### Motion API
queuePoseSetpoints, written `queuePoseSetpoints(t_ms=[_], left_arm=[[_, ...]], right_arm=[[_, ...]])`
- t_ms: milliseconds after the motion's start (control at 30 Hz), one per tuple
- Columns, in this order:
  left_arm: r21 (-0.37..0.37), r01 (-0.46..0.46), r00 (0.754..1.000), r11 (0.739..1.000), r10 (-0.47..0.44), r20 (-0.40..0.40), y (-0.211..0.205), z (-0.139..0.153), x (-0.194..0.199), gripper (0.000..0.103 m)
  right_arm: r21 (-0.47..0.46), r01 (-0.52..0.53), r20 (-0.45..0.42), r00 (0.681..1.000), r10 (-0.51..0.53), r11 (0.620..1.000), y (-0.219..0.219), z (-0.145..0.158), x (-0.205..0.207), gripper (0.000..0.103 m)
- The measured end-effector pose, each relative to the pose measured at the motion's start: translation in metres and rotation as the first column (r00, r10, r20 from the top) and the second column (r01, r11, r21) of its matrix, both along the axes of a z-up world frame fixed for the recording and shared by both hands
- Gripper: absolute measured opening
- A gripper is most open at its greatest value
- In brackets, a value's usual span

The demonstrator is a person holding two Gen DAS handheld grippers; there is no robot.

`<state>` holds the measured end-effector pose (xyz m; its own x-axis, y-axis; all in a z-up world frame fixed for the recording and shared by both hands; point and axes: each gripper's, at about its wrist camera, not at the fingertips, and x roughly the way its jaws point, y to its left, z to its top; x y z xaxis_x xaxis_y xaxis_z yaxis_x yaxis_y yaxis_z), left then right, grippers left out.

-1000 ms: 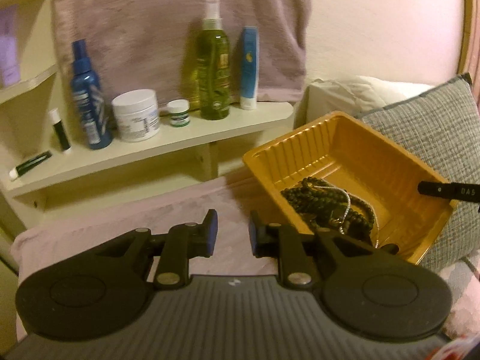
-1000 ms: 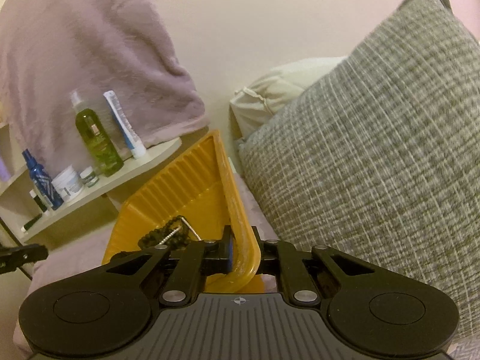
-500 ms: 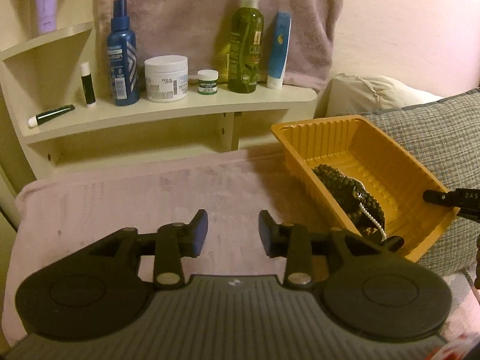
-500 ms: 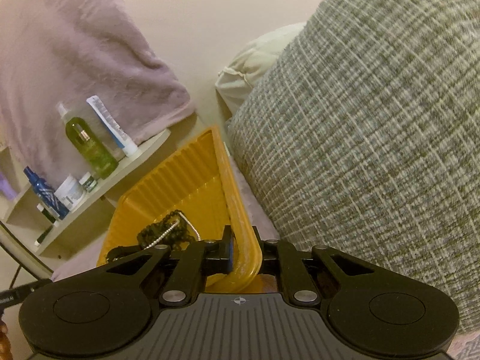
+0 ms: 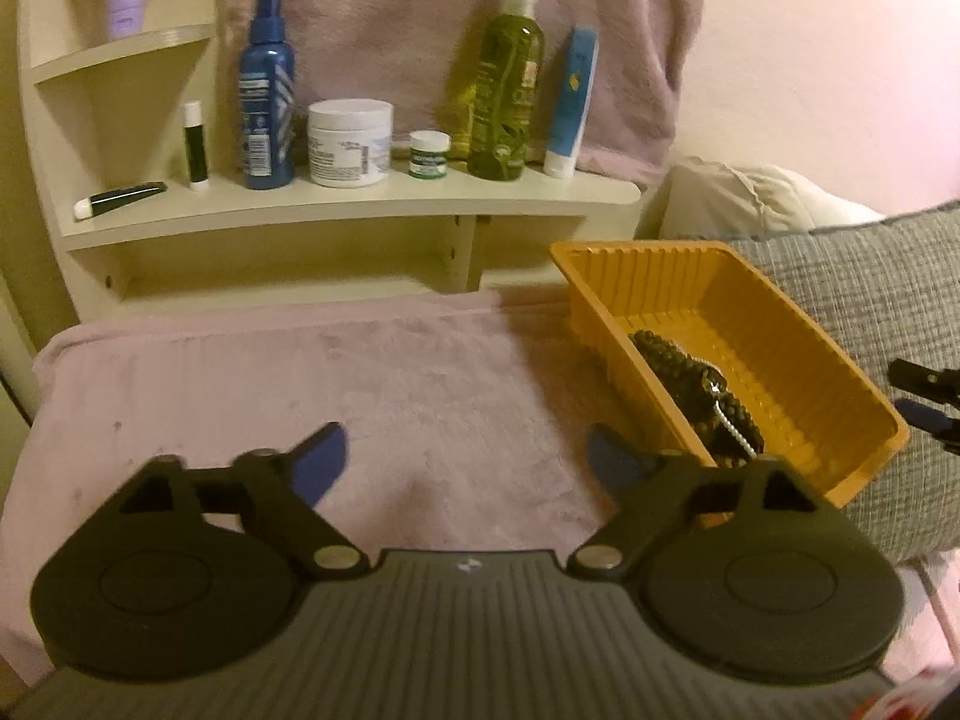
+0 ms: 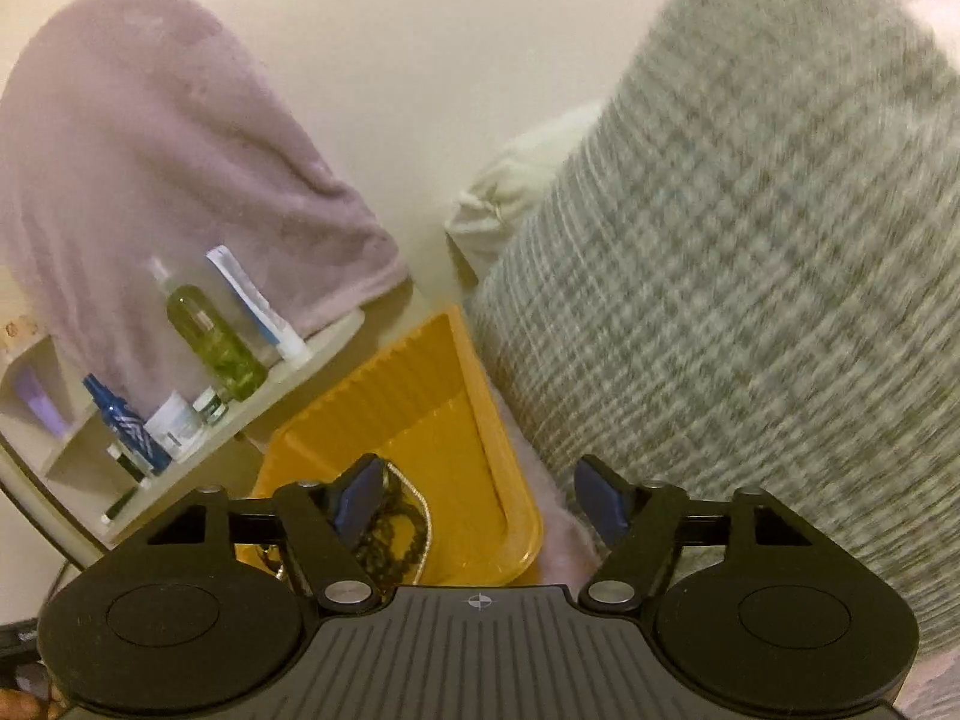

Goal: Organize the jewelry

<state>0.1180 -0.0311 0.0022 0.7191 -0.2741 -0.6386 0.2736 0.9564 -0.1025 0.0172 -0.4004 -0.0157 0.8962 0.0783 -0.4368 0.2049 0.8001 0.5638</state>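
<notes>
An orange ribbed tray [image 5: 798,354] lies on the pink blanket beside a grey cushion. Inside it rests a heap of dark beaded jewelry [image 5: 678,366] with a thin silver chain [image 5: 729,429]. My left gripper [image 5: 465,459] hovers over the blanket left of the tray, its jaws opening wide with nothing between them. My right gripper [image 6: 480,495] is at the tray's [image 6: 420,402] near right corner, jaws opening. The tray's rim lies between them, and the pads do not press on it. The beads [image 6: 390,540] show behind the left finger. The right gripper [image 5: 915,393] peeks in at the far right of the left wrist view.
A cream shelf [image 5: 360,204] at the back carries a blue spray bottle [image 5: 267,90], a white jar [image 5: 349,141], a green bottle [image 5: 504,84] and tubes. A pink towel [image 6: 150,150] hangs behind it. The grey cushion [image 6: 750,300] and a cream pillow [image 5: 756,198] crowd the tray's right side.
The right gripper was shut on the tray's rim and has let go, jaws spreading. The left jaws have spread from nearly shut to wide. The tray now lies flatter on the blanket.
</notes>
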Motion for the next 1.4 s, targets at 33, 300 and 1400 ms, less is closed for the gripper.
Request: queuePoseSetpoints(t_ms=[33, 300, 1400], left_arm=[[-0.001, -0.009, 1.0, 1.0, 0.009, 0.003, 0.001, 0.001, -0.002, 0.096], [-0.009, -0.058, 0.998, 0.998, 0.058, 0.012, 0.01, 0.007, -0.019, 0.102], [0.121, -0.209, 0.972, 0.97, 0.22, -0.083, 0.028, 0.014, -0.102, 0.103]], right_arm=[[-0.018, 0.004, -0.001, 1.0, -0.004, 1.0, 0.002, 0.006, -0.003, 0.073], [-0.202, -0.093, -0.143, 0.988, 0.064, 0.975, 0.051, 0.051, -0.002, 0.084], [-0.326, -0.434, -0.367, 0.877, 0.311, 0.84, 0.198, 0.034, -0.01, 0.087]])
